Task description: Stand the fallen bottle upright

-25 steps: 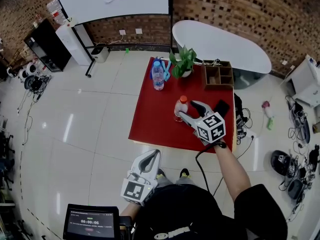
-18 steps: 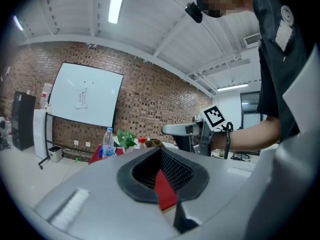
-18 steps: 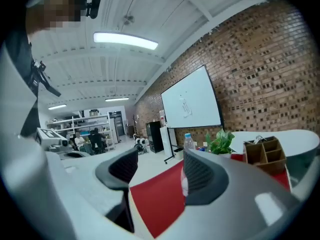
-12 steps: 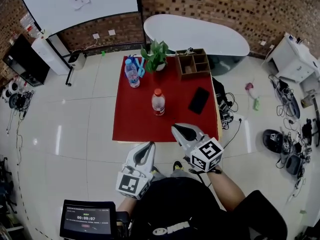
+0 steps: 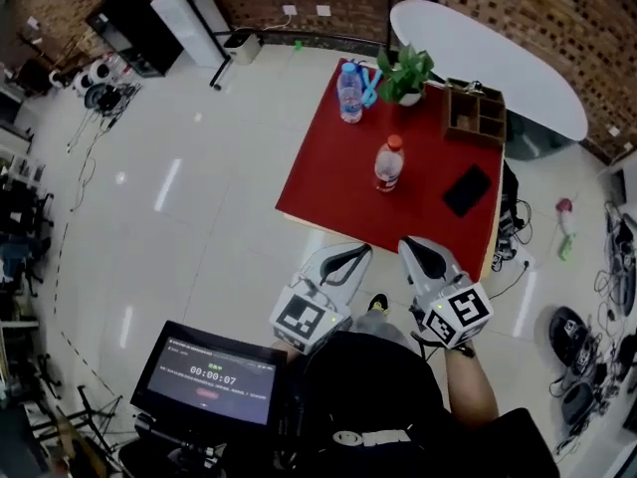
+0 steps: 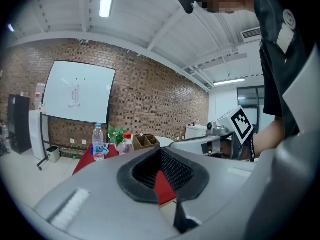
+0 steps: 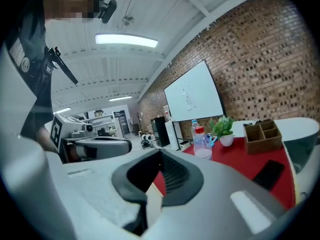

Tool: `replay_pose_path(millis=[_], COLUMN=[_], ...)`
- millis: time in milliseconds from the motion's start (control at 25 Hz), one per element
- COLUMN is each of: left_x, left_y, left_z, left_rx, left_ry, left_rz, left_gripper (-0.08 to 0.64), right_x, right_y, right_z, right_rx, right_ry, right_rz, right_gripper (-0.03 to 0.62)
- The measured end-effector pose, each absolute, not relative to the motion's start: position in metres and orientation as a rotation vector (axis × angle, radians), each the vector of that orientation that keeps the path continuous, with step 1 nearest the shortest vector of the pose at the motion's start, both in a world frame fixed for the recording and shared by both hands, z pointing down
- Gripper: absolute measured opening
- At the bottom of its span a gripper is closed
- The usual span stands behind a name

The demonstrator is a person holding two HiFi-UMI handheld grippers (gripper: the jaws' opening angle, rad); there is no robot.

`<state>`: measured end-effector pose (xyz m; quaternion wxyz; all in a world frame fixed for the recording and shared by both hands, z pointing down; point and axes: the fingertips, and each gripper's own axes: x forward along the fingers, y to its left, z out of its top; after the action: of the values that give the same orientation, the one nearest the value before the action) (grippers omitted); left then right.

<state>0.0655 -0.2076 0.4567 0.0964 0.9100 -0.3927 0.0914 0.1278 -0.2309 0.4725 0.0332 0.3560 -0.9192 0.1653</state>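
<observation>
Presently the red-capped bottle (image 5: 388, 164) stands upright near the middle of the red tabletop (image 5: 323, 182). Left gripper (image 5: 360, 253) and right gripper (image 5: 409, 246) hover at its near edge, fingers clenched together, gripping nothing.

The dark screen (image 5: 214, 378) shows a timer reading 00:00:07; no other text is legible.
</observation>
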Motion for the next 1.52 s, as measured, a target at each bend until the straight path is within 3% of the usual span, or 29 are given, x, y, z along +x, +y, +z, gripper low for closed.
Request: replay_pose_path(millis=[360, 1160, 1520], left_x=[0.052, -0.021, -0.005], left_y=[-0.171, 0.022, 0.052], left_z=[0.446, 0.413, 0.399], left_rx=[2.61, 2.764, 2.773], left_ry=[-1.332, -1.157, -1.155], left_rz=[0.236, 0.029, 0.009], left_gripper=[0.002, 0.002, 0.002], right_x=[0.098, 0.024, 0.033], right_y=[-0.189, 0.006, 0.048], right_z=[0.472, 0.431, 0.418], right_rx=[0.84, 1.105, 1.124], right_ry=[-2.935, -2.85, -2.862], right_rz=[0.527, 0.385, 0.416], right_gripper=[0.003, 0.003, 0.005])
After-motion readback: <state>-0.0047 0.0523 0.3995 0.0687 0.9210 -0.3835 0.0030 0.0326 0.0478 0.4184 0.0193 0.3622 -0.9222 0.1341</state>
